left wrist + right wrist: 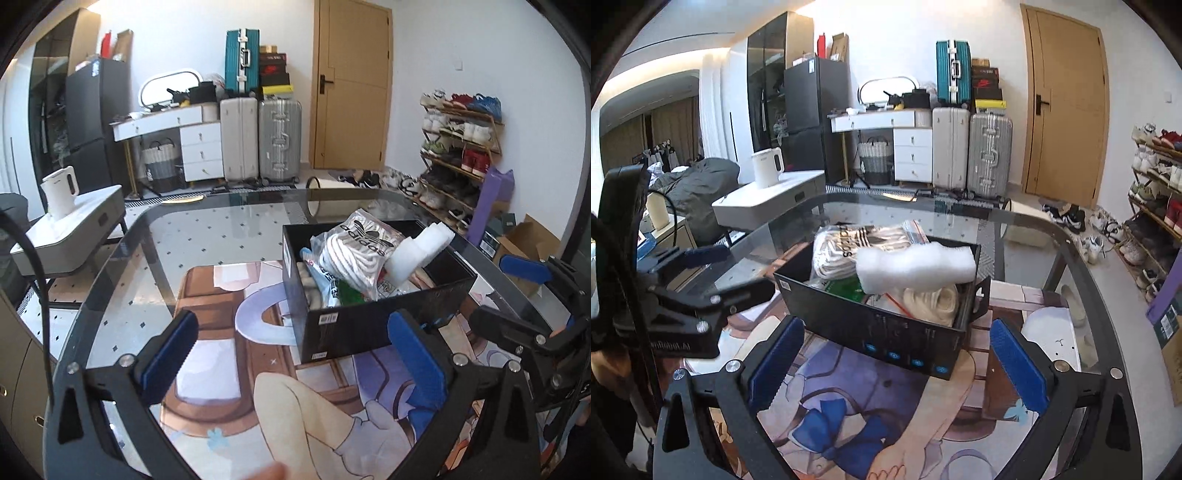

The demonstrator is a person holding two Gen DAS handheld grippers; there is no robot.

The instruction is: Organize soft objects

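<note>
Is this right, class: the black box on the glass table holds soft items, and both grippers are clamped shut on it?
Not quite. Both views show the left gripper and right gripper open, holding nothing. The black box does hold soft items.

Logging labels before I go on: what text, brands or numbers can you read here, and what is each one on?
"adidas", with the trefoil logo: on the clear bag of white items in the black box.
White stickers on the box: too small to read.
White lettering on the left hand-held gripper's body: reversed and blurred, unreadable.
Print on the stacked shoe boxes by the door: blurred.
</note>
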